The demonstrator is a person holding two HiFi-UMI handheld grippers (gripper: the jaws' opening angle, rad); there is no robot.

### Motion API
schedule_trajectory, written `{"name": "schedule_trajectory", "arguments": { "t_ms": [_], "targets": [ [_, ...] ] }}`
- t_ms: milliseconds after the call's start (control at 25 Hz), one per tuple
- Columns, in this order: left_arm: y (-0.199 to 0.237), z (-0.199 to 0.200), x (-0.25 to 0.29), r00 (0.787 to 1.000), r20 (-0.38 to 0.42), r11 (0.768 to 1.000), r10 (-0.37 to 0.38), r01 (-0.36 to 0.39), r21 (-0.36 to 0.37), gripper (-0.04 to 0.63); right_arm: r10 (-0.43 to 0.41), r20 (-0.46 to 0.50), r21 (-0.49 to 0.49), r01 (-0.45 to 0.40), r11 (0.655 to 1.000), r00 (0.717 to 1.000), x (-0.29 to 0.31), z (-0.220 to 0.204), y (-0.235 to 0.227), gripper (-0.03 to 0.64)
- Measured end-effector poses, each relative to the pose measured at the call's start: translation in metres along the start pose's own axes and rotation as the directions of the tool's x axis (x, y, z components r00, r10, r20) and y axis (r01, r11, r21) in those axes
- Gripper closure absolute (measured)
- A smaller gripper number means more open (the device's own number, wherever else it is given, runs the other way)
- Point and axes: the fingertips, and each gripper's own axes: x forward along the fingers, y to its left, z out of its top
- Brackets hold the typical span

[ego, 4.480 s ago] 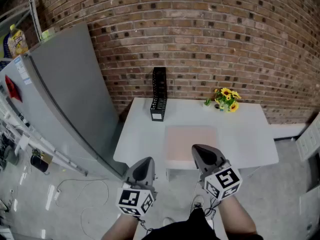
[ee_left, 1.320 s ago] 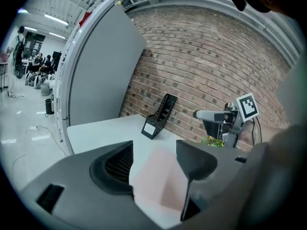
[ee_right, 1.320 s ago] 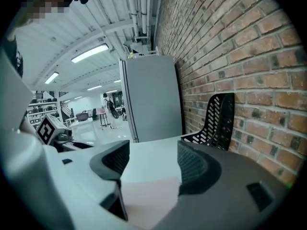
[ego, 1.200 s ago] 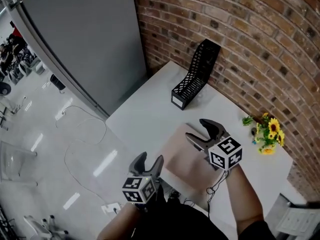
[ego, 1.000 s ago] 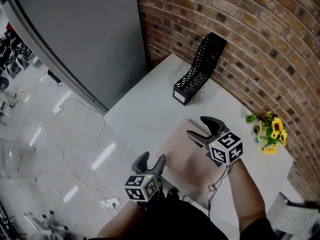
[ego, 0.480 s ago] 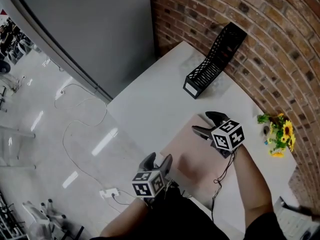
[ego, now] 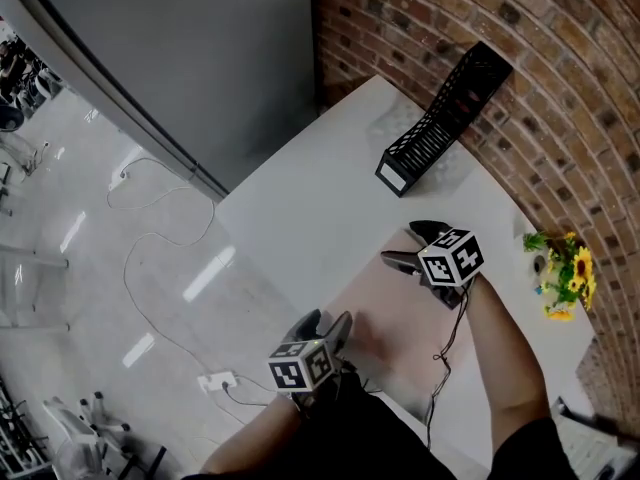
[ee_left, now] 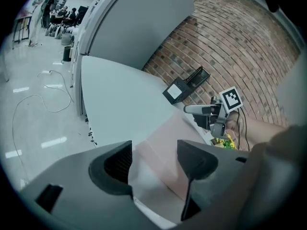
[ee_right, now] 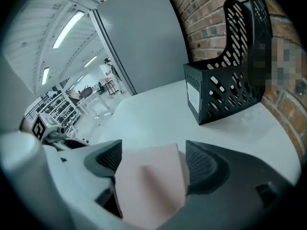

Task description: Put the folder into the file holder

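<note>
The folder [ego: 395, 313] is a plain, pale pink sheet lying flat on the white table [ego: 300, 198]. The right gripper [ego: 398, 243] has just been spreading its jaws, and the folder's far corner sits between them unpinched. The left gripper [ego: 328, 320] gapes above the near corner. At one o'clock stands the black mesh file holder [ego: 440, 123], well apart

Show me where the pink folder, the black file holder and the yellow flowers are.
pink folder [ego: 392, 308], head view, on its flat cover.
black file holder [ee_right: 230, 97], right gripper view, on its slotted side wall.
yellow flowers [ego: 565, 273], head view, on the middle of the bunch.
</note>
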Motion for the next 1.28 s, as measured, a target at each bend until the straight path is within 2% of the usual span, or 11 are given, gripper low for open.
{"name": "schedule_trajectory", "arguments": {
  "t_ms": [160, 360, 480, 720, 1000, 1120, 1280],
  "targets": [
    [0.003, -0.005, 0.007, 1.0, -0.026, 0.999, -0.017, 0.016, -0.041, 0.314, 0.035, -0.059, 0.013, -0.034, 0.999, 0.998, 0.014, -0.008, -0.002, 0.166],
    [0.003, -0.007, 0.014, 0.999, -0.04, 0.999, -0.031, 0.03, -0.043, 0.314, 0.065, -0.129, 0.001, -0.066, 0.998, 0.989, 0.029, -0.02, 0.0, 0.158],
    [0.002, -0.004, 0.017, 0.999, -0.04, 0.999, -0.034, 0.032, -0.029, 0.314, 0.074, -0.14, 0.006, -0.074, 0.997, 0.987, 0.033, -0.024, 0.0, 0.155],
    [0.005, 0.001, 0.022, 0.999, -0.035, 0.999, -0.025, 0.024, -0.027, 0.314, 0.091, -0.127, 0.036, -0.088, 0.996, 0.988, 0.036, -0.025, -0.003, 0.158],
    [0.007, 0.006, 0.016, 0.999, -0.045, 0.999, -0.026, 0.025, -0.021, 0.314, 0.066, -0.092, -0.006, -0.067, 0.998, 0.994, 0.027, -0.014, 0.004, 0.167],
    [0.0, 0.019, 0.01, 1.0, -0.006, 1.0, -0.025, 0.025, 0.009, 0.314, 0.051, -0.045, -0.031, -0.052, 0.998, 0.998, 0.015, 0.001, 0.007, 0.167],
    [-0.015, 0.049, -0.004, 0.997, 0.074, 0.996, -0.026, 0.02, 0.086, 0.314, 0.031, 0.053, -0.071, -0.027, 0.997, 0.998, -0.01, 0.034, 0.013, 0.169]
  ]
}}
